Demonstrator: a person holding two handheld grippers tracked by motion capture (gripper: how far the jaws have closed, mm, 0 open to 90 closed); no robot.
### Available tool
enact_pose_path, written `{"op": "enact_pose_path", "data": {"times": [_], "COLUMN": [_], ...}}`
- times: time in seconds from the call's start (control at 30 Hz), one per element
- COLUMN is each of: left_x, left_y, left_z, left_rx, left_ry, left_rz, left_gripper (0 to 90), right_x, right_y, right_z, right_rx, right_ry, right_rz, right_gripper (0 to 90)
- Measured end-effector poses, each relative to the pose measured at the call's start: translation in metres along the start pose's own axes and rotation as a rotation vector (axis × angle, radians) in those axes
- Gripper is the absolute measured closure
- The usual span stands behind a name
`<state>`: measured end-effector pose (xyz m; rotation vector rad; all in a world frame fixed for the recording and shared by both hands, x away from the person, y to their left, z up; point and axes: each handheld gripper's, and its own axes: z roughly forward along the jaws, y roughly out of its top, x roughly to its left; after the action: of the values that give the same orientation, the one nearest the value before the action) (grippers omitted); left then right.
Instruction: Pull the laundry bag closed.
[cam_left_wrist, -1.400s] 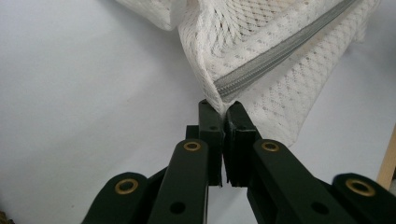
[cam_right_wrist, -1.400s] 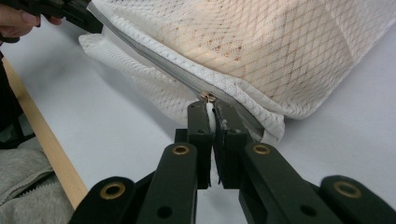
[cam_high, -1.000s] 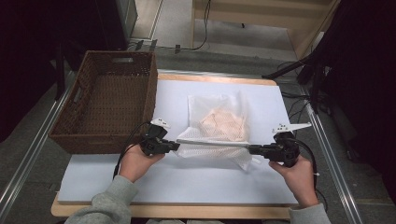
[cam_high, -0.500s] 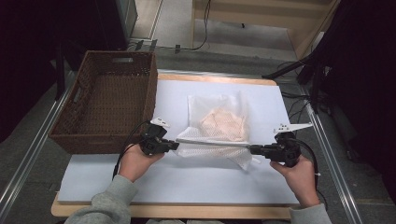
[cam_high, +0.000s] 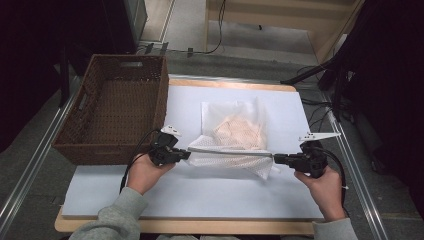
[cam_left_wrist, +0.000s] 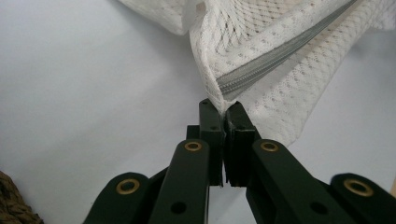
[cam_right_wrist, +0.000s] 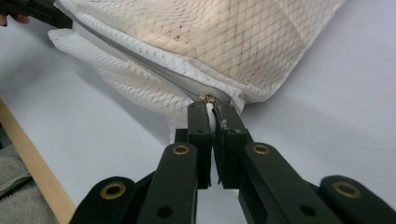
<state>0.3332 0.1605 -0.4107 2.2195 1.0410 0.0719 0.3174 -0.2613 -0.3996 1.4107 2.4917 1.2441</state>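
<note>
We hold the mesh laundry bag (cam_high: 235, 135) taut on the white table (cam_high: 150, 195), just right of the wicker basket (cam_high: 112, 112). Left gripper (cam_left_wrist: 223, 108) clamps the bag's zipper-end fabric; right gripper (cam_right_wrist: 208, 108) pinches the zipper pull (cam_right_wrist: 208, 99). Zipper appears closed. Next, probably: lift together toward the basket, keeping tension.

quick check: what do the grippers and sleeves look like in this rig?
Both the left gripper and right gripper are black, with brass-coloured rivets on the linkages. Each carries a pale three-cornered plate and trails a black cable. Sleeves are grey.
</note>
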Motion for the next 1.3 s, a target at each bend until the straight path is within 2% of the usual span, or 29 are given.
{"op": "enact_pose_path", "data": {"times": [0.13, 0.33, 0.47, 0.6, 0.67, 0.97, 1.03, 1.13, 1.17, 1.3], "left_x": [-0.001, -0.006, -0.007, -0.009, -0.01, -0.02, -0.023, -0.027, -0.028, -0.028], "left_y": [0.0, 0.0, -0.002, -0.004, -0.004, -0.007, -0.009, -0.013, -0.014, -0.016], "left_z": [0.0, 0.002, 0.007, 0.011, 0.012, 0.021, 0.025, 0.03, 0.031, 0.033], "left_rx": [-0.002, -0.006, 0.002, 0.003, 0.005, 0.027, 0.022, 0.041, 0.038, 0.034], "left_ry": [-0.004, -0.016, -0.026, -0.028, -0.032, -0.075, -0.1, -0.114, -0.127, -0.123], "left_rz": [0.0, 0.013, -0.009, 0.004, -0.001, 0.015, -0.001, 0.004, -0.006, -0.009], "left_gripper": [88.3, 88.3, 88.2, 87.6, 87.6, 86.8, 86.3, 85.8, 85.4, 83.7], "right_x": [-0.001, -0.004, -0.005, -0.005, -0.005, -0.011, -0.012, -0.01, -0.01, -0.012], "right_y": [0.0, -0.001, -0.001, -0.001, -0.001, -0.003, -0.004, -0.004, -0.004, -0.005], "right_z": [0.0, -0.004, -0.003, -0.002, -0.002, -0.002, -0.001, 0.0, 0.0, 0.001], "right_rx": [0.008, -0.003, -0.001, -0.001, -0.001, -0.004, -0.003, 0.0, -0.002, 0.003], "right_ry": [-0.029, -0.04, -0.045, -0.049, -0.051, -0.079, -0.078, -0.081, -0.08, -0.072], "right_rz": [0.003, 0.03, 0.037, 0.04, 0.04, 0.061, 0.061, 0.056, 0.057, 0.06], "right_gripper": [87.5, 87.5, 87.5, 87.5, 87.5, 87.0, 86.9, 86.6, 86.6, 86.3]}}
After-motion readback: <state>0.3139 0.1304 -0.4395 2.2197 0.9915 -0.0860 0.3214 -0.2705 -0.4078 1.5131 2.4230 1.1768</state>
